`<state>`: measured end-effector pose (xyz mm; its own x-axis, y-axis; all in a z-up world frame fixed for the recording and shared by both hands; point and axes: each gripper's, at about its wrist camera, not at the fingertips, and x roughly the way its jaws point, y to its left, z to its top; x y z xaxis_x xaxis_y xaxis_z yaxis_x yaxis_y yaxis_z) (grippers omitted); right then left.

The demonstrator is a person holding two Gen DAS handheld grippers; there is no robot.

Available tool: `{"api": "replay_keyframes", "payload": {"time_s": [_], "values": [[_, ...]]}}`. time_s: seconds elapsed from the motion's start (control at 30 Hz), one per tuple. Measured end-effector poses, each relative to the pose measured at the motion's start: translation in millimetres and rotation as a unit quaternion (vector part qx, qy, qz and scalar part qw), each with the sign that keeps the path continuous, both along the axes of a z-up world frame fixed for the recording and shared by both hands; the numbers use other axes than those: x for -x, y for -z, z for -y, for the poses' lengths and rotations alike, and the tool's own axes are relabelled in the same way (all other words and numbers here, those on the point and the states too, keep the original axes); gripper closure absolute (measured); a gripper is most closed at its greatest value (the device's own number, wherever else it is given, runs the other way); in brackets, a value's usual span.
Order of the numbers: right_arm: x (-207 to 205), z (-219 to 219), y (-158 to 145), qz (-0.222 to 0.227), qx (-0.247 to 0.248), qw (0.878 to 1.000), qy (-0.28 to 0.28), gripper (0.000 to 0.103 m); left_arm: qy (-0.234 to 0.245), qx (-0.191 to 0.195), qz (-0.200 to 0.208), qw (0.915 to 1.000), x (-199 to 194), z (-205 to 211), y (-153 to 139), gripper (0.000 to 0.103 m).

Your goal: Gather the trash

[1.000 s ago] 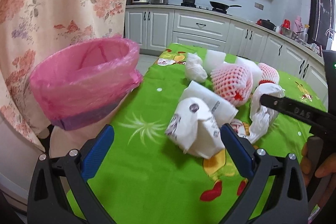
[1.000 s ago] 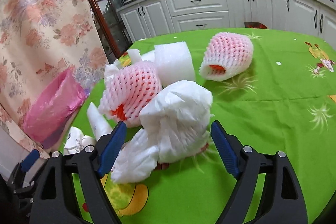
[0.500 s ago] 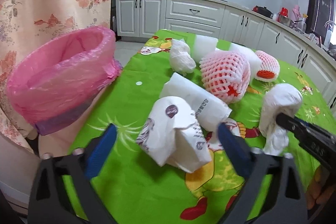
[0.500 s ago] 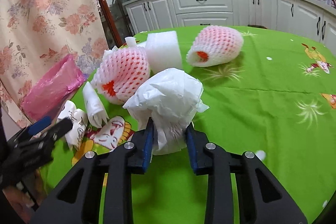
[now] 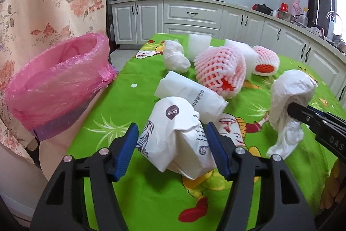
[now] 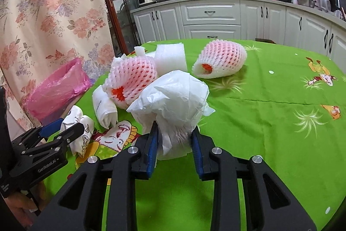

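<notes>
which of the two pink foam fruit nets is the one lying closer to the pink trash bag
The pink foam net touching the rolled white paper bag, nearer the pink trash bag. The other net lies apart, farther right.

Pink-lined bin [image 5: 58, 83] hides its own inside and base in both views. The crumpled white bag [image 6: 175, 101] covers its contents and the cloth behind. Printed text on the paper wrapper [image 5: 173, 135] too small to read.
</notes>
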<state>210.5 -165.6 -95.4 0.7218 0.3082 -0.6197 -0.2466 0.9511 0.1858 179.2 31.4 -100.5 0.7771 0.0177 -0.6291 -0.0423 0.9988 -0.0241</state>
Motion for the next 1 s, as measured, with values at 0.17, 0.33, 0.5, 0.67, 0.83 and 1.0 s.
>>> {"api": "replay_keyframes", "payload": {"time_s": [0.17,0.33,0.5,0.67,0.83,1.0], "values": [[6,-1,-1,0.005,0.007,1.0,-0.006,0.074,0.008,-0.009,0.016,0.9998,17,4,-5,0.04],[14,-3,-6,0.012,0.013,1.0,-0.013,0.074,0.006,-0.012,0.034,0.9993,31,5,-9,0.04],[21,-10,-9,0.019,0.022,0.999,-0.026,0.074,-0.001,-0.017,0.05,0.9986,39,3,-15,0.04],[29,-17,-10,0.027,0.036,0.998,-0.036,0.074,-0.01,-0.016,0.054,0.9984,43,-4,-14,0.04],[36,-31,-11,0.033,0.051,0.997,-0.054,0.074,-0.018,-0.015,0.057,0.9981,47,-12,-13,0.04],[43,-44,-15,0.039,0.056,0.995,-0.069,0.074,-0.023,-0.014,0.062,0.9977,51,-19,-14,0.04]]}}
